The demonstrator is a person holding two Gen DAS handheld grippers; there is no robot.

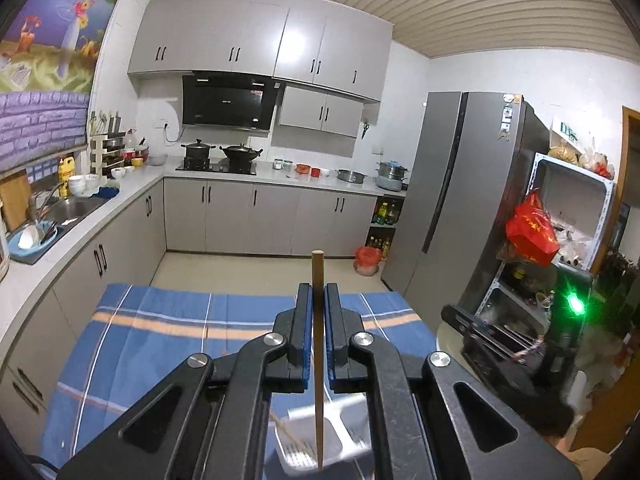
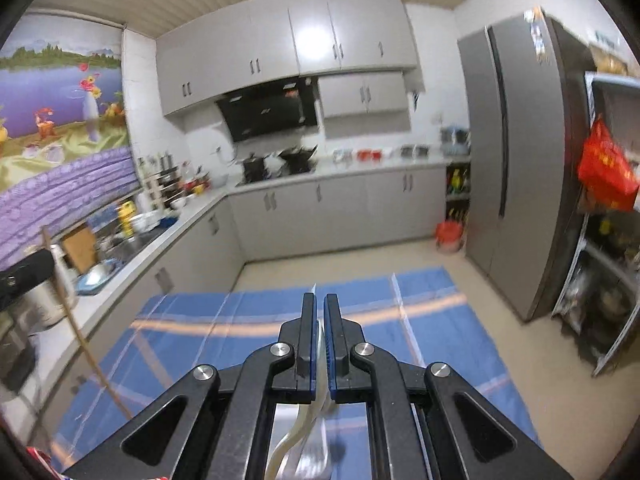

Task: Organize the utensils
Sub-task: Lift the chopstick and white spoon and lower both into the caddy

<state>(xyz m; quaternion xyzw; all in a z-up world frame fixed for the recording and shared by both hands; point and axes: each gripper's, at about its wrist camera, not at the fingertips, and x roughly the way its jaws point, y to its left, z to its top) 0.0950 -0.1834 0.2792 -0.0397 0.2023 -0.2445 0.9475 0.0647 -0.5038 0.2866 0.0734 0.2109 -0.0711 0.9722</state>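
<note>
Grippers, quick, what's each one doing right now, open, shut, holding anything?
Left gripper: closed on a brown wooden chopstick.
Right gripper: closed on a white utensil, blurred, type unclear.

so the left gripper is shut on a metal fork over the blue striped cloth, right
Not quite. The left wrist view shows the left gripper shut on a wooden chopstick, not a metal fork. It is over the blue striped cloth.

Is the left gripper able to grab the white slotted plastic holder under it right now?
Probably not. The left gripper is already shut on a thin brown wooden chopstick, so its jaws are full. The white slotted plastic holder sits free just below it.
</note>
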